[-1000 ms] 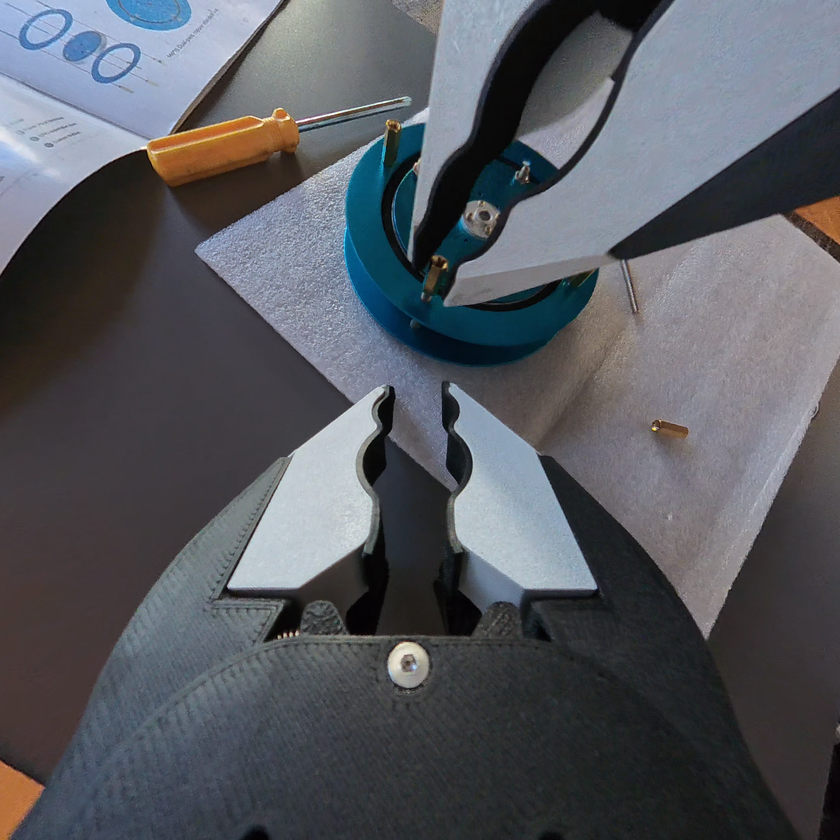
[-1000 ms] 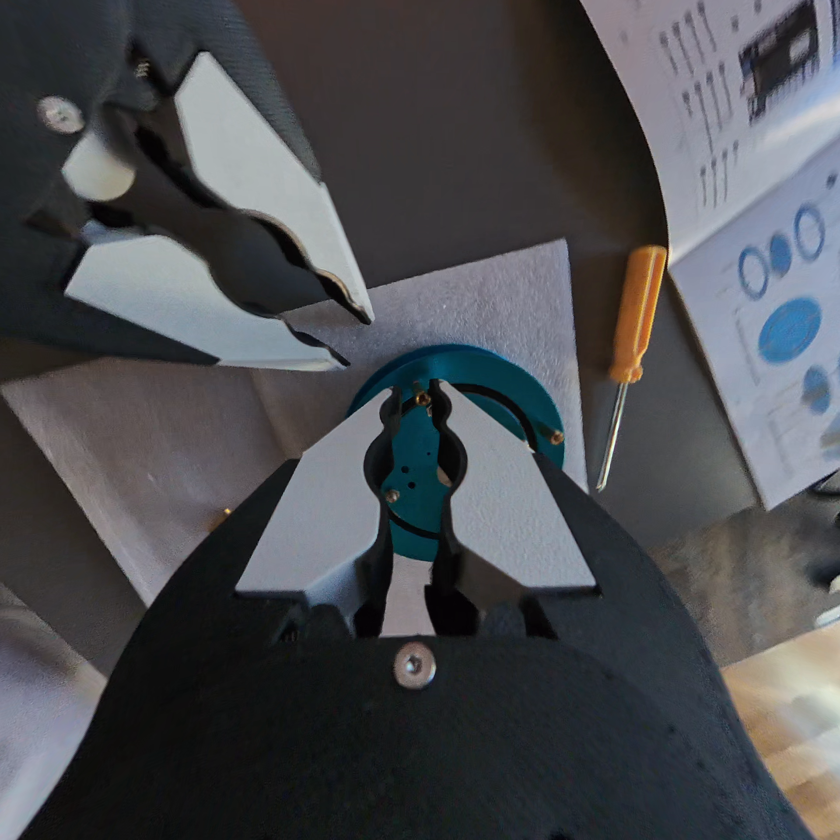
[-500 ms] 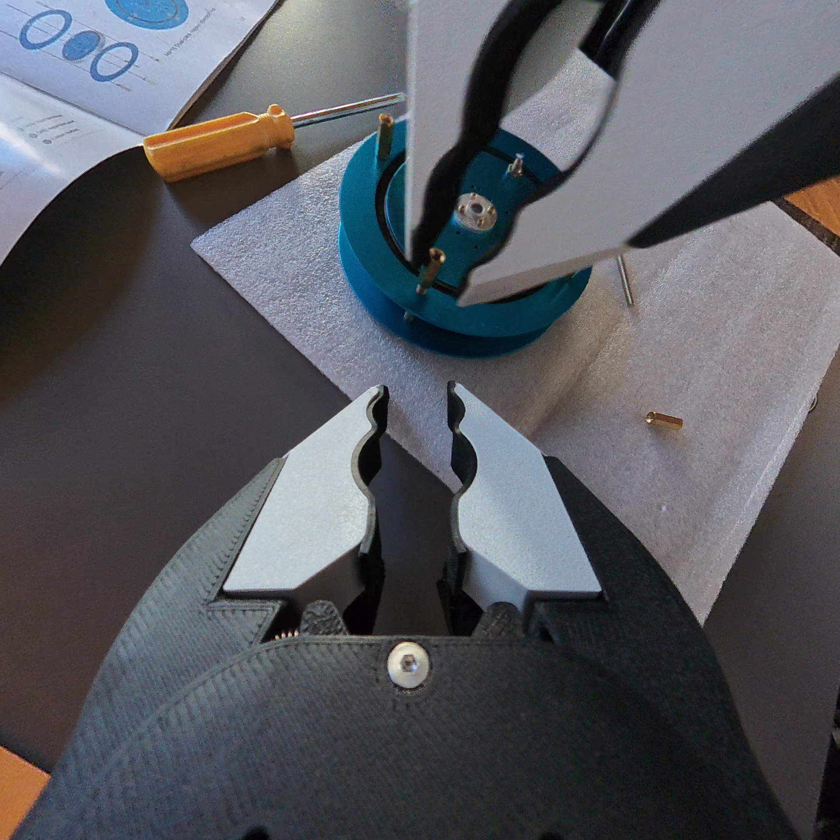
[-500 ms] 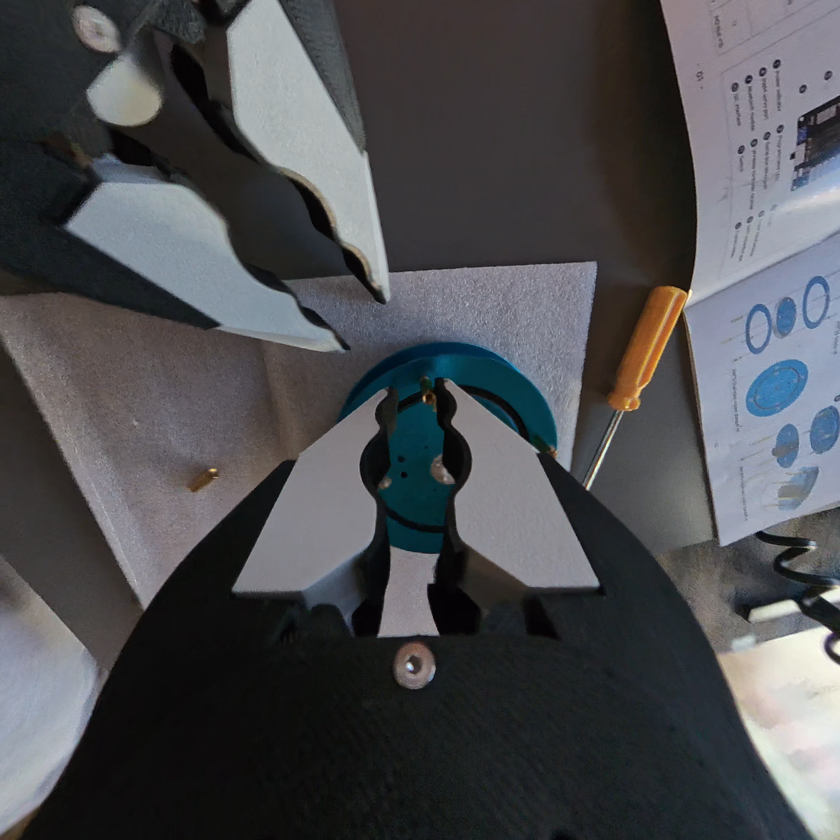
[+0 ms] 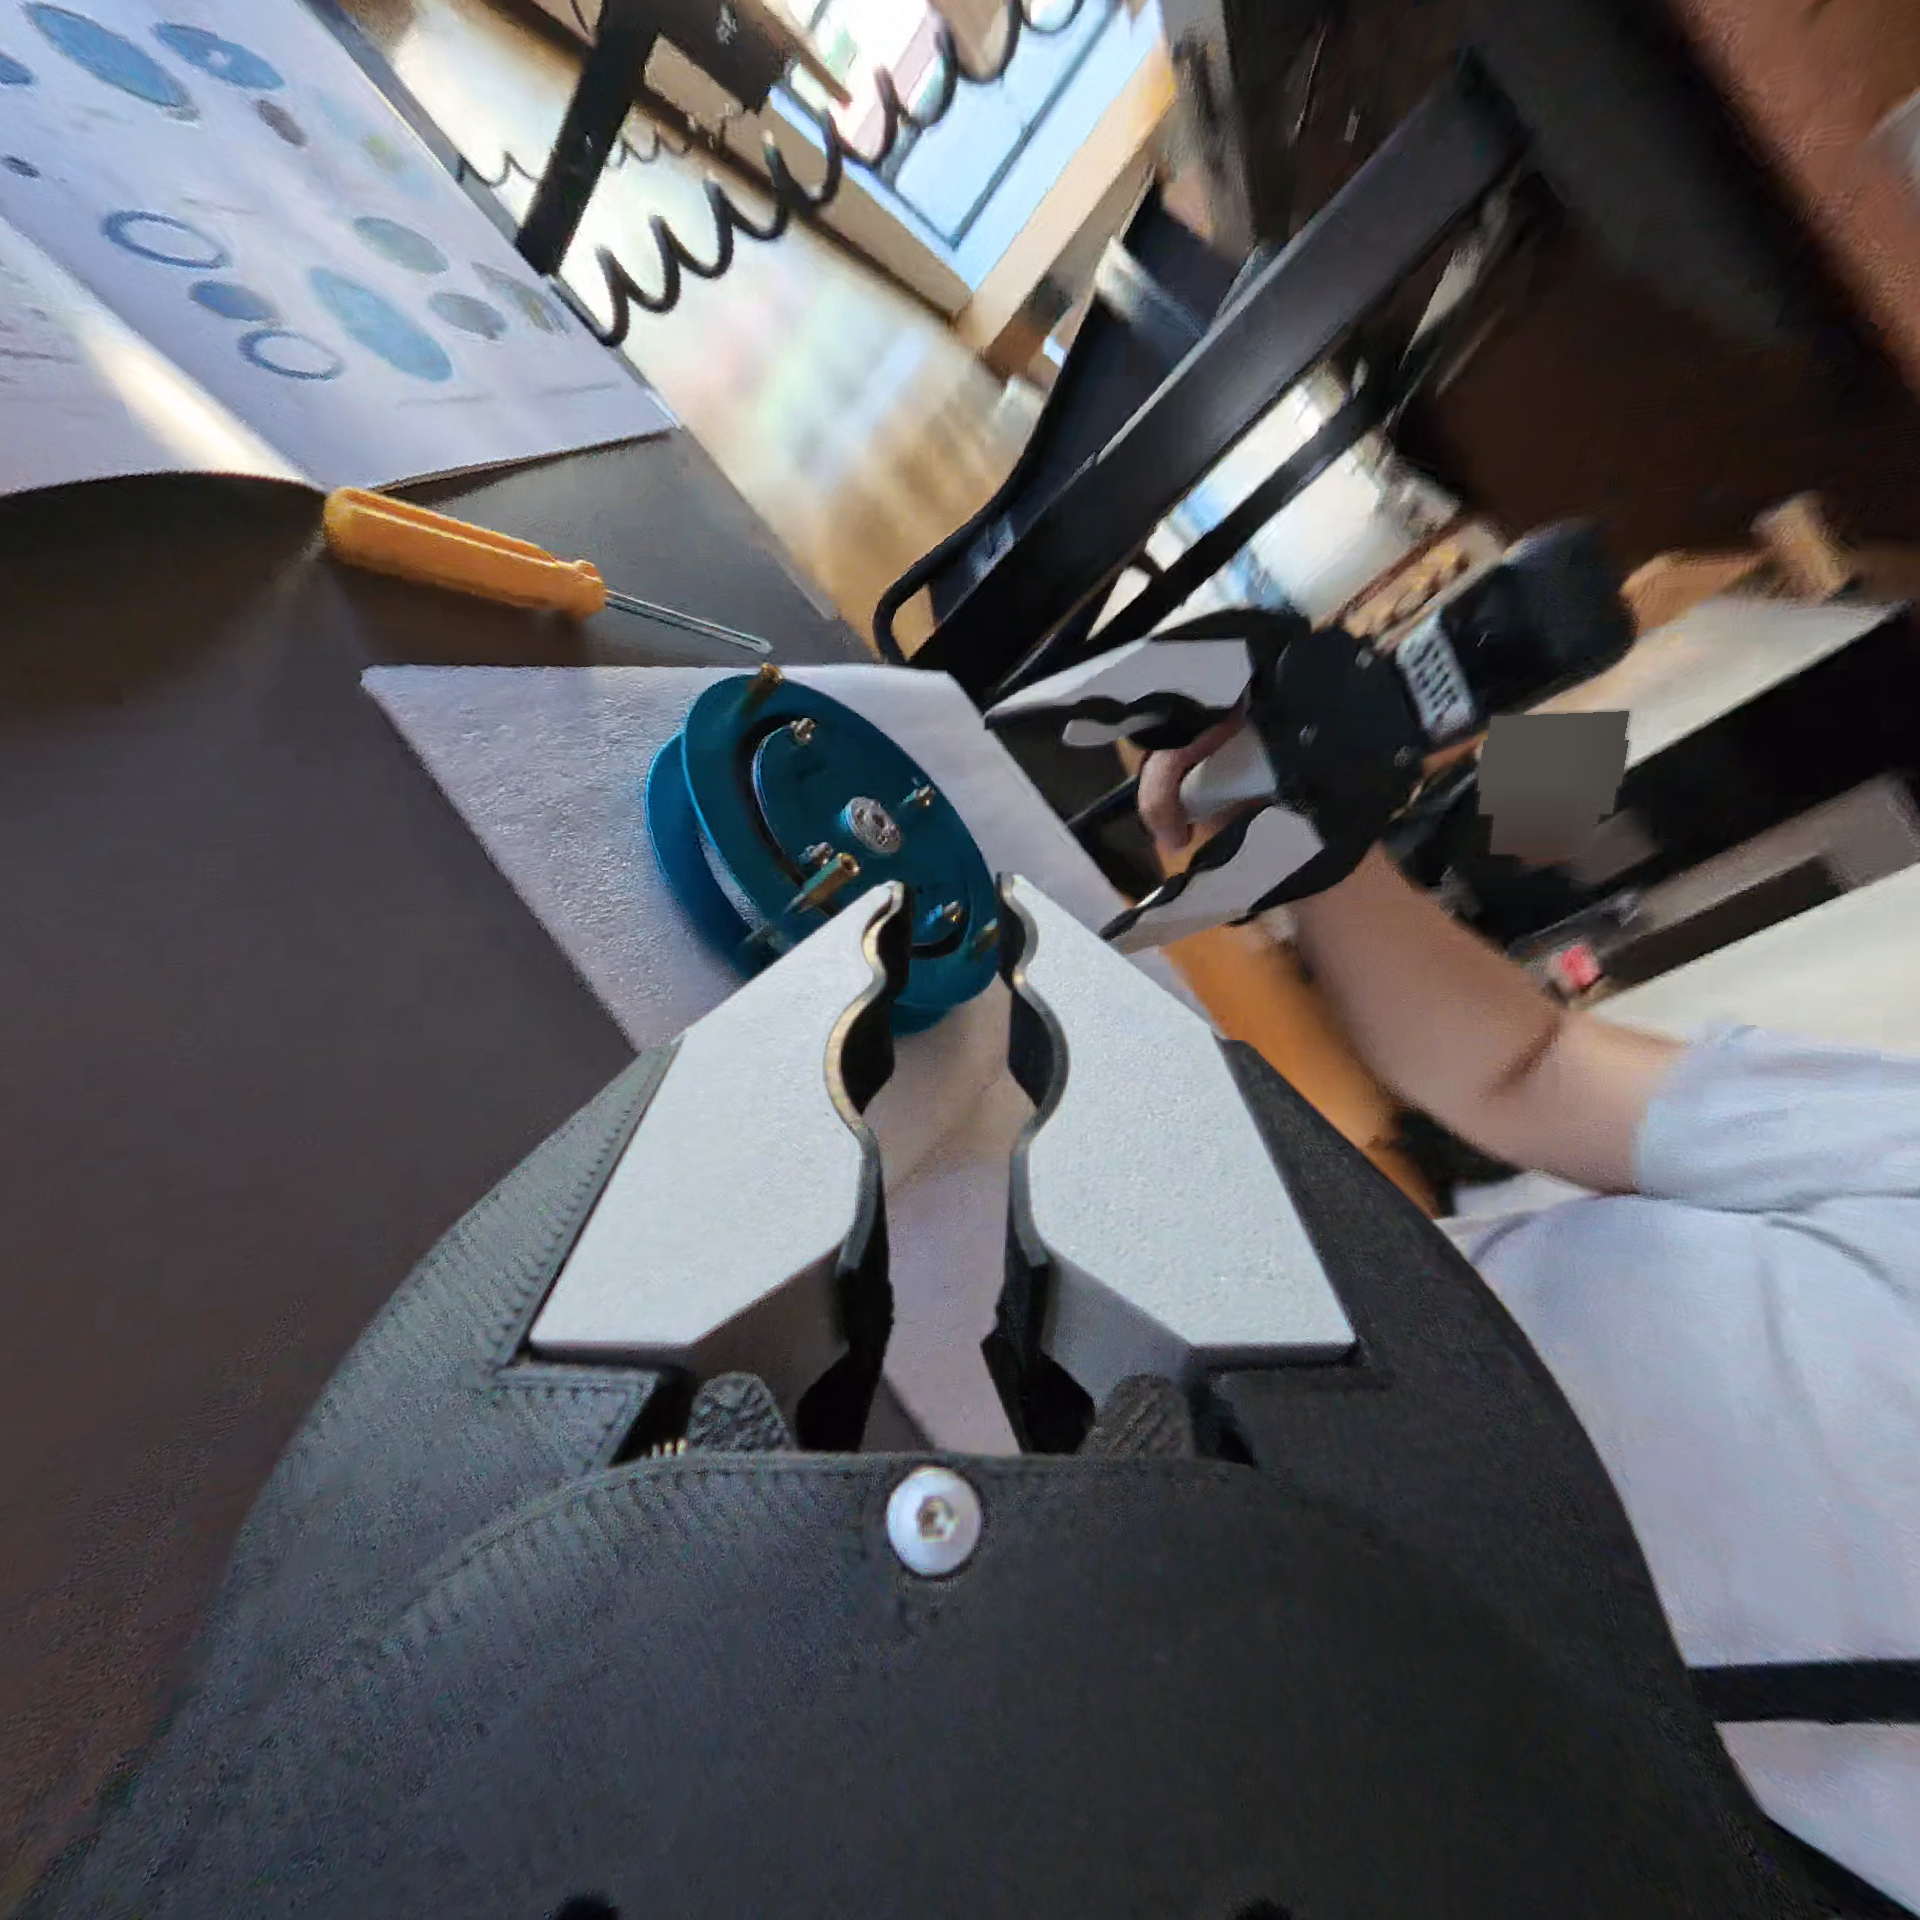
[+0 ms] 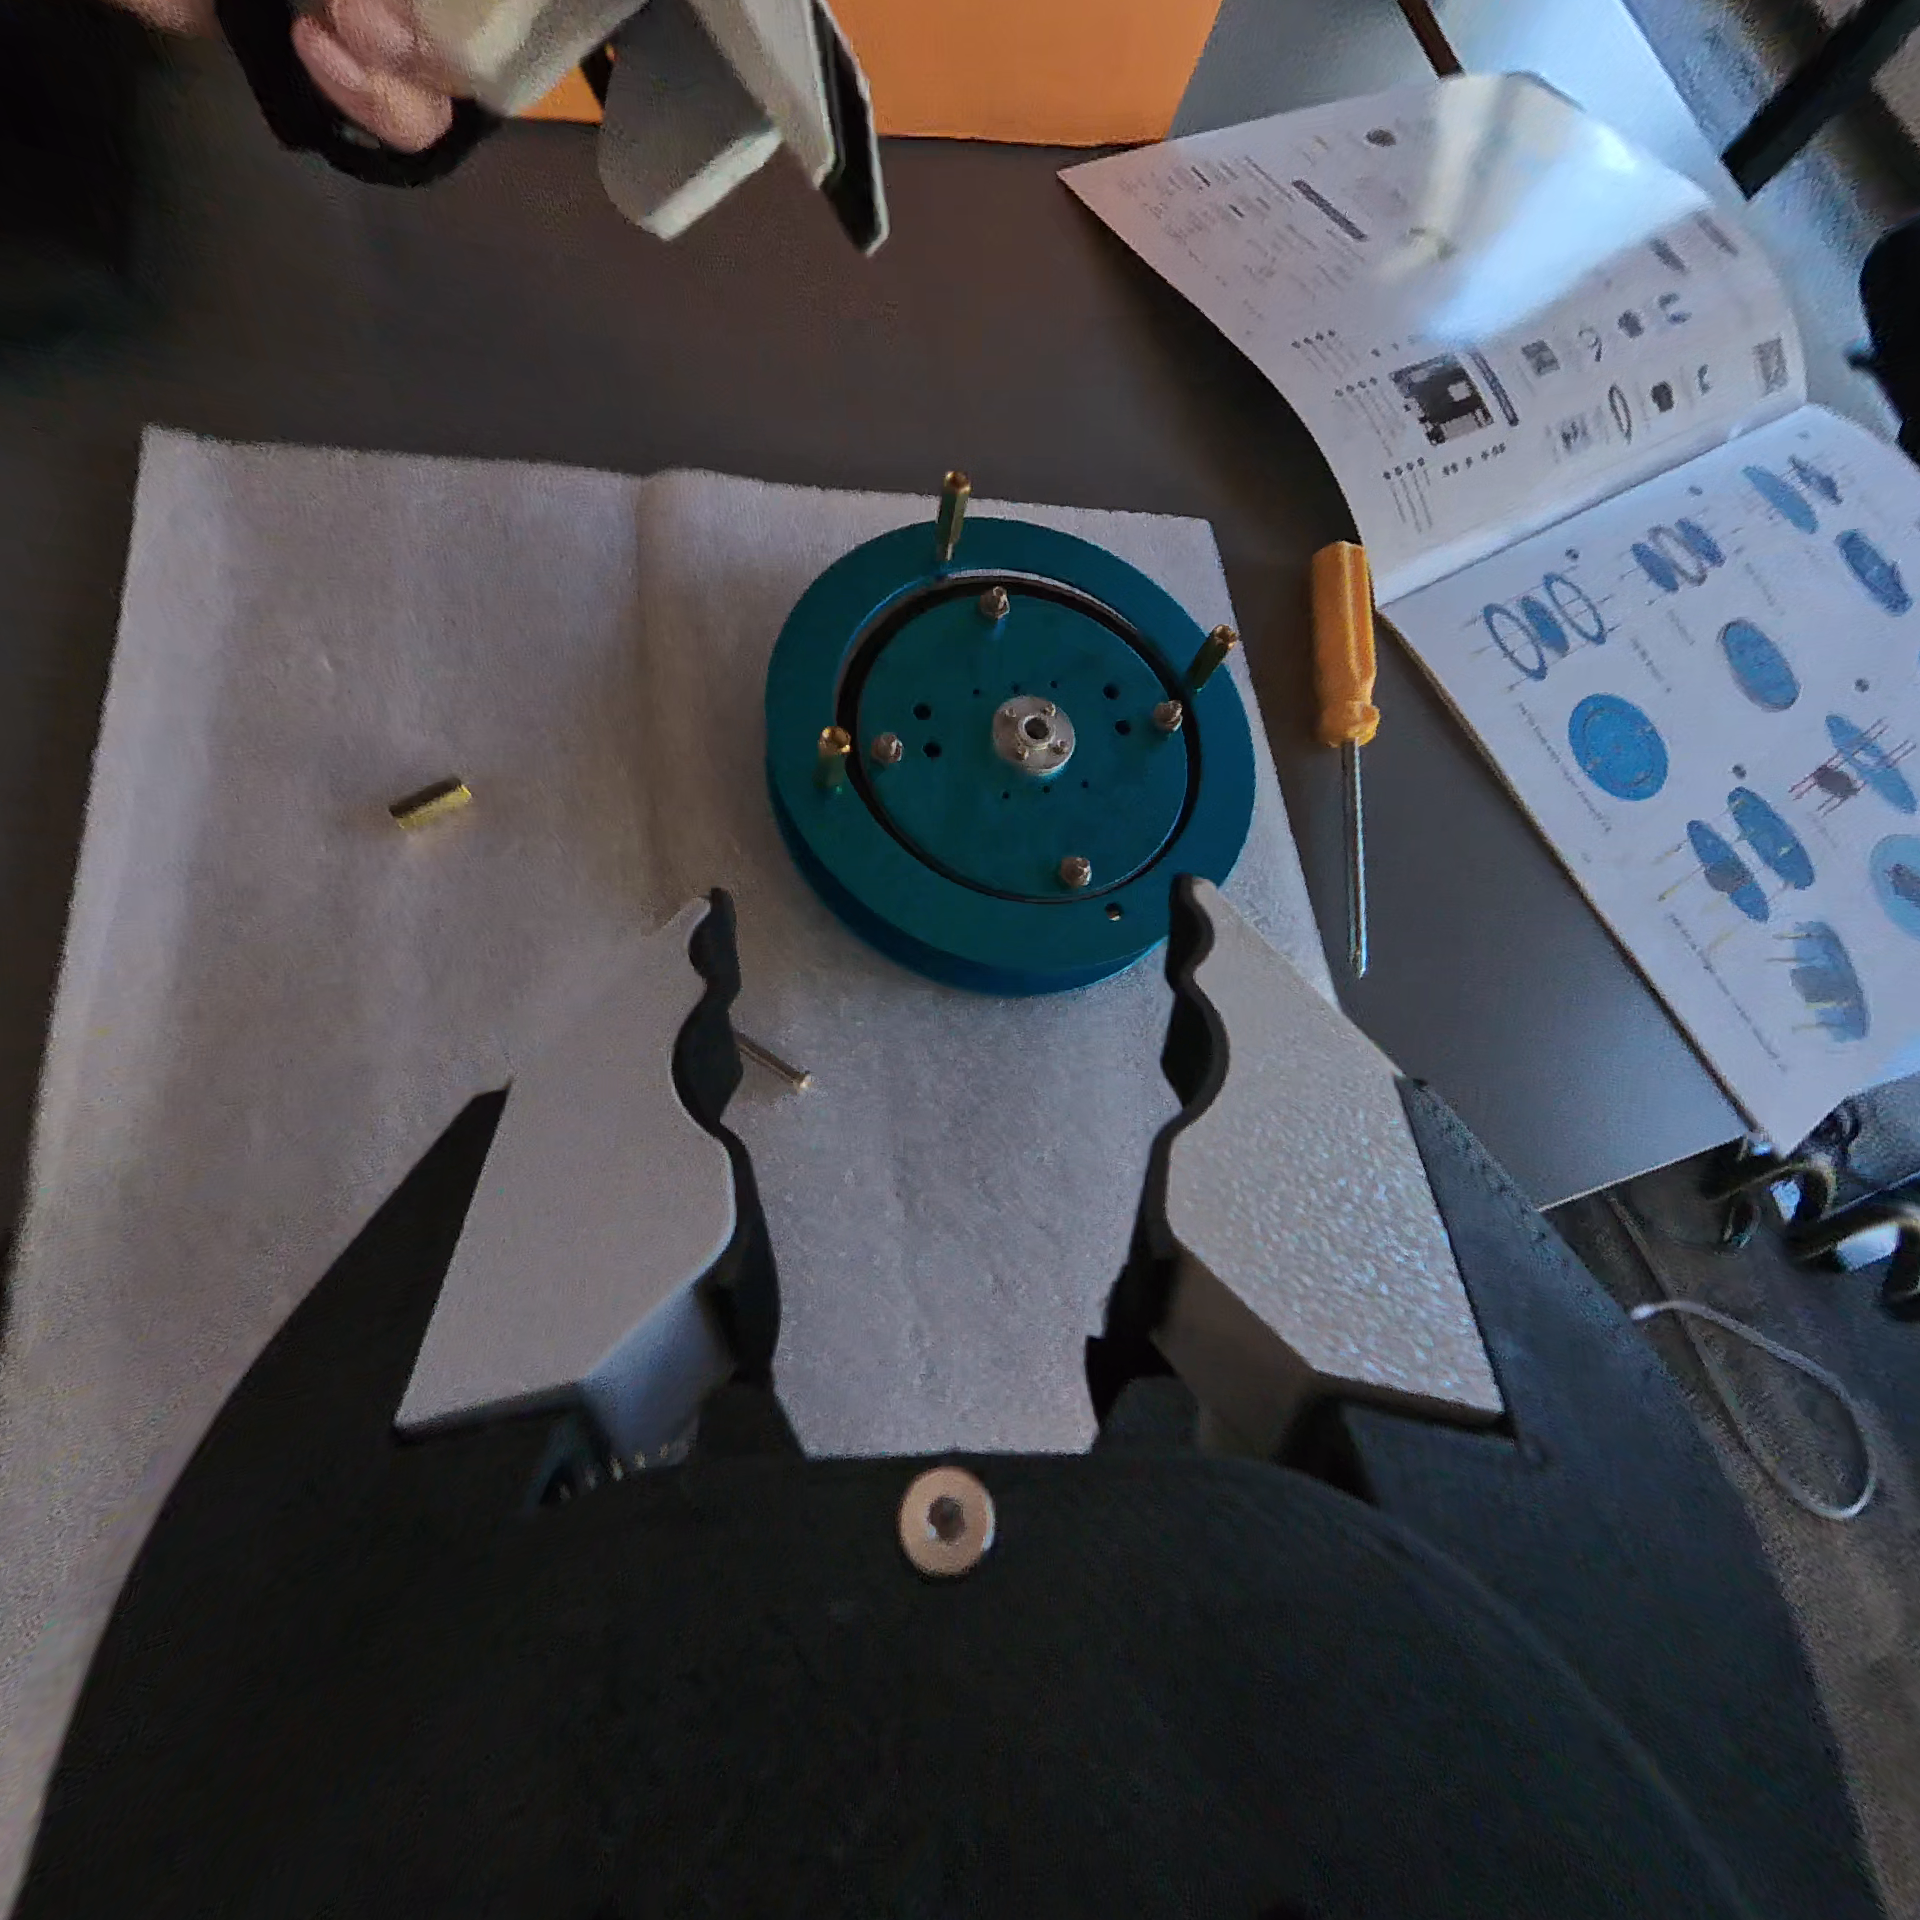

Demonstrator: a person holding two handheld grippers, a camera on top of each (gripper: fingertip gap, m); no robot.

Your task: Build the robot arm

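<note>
A blue round disc (image 6: 1008, 748) with a silver hub lies on a white foam sheet (image 6: 416, 582). Three brass standoffs stand upright on its rim, one at the left (image 6: 831, 753). My right gripper (image 6: 953, 904) is open wide and empty, hovering above the foam just short of the disc's near edge. My left gripper (image 5: 948, 904) is narrowly open and empty, tilted, with its tips near the disc (image 5: 821, 831). It also shows in the right wrist view (image 6: 790, 197), raised beyond the foam. The right gripper (image 5: 1049, 821) shows far off in the left wrist view.
A loose brass standoff (image 6: 429, 805) and a thin metal pin (image 6: 774, 1065) lie on the foam. An orange-handled screwdriver (image 6: 1340, 665) lies right of the disc on the dark table (image 6: 520, 332). An open manual (image 6: 1662, 623) lies further right. A person's arm (image 5: 1455, 1018) shows beside the table. The grippers' ends are close to 12 cm from one another. The left gripper is farther from the blue round disc (image 6: 1008, 748), some 10 cm, than the right, some 5 cm. It is also in sight in the left wrist view (image 5: 898, 836).
My right gripper was closed around a standoff on the disc's rim; it has opened wide and pulled back. My left gripper has lifted and tilted, staying narrowly open.
</note>
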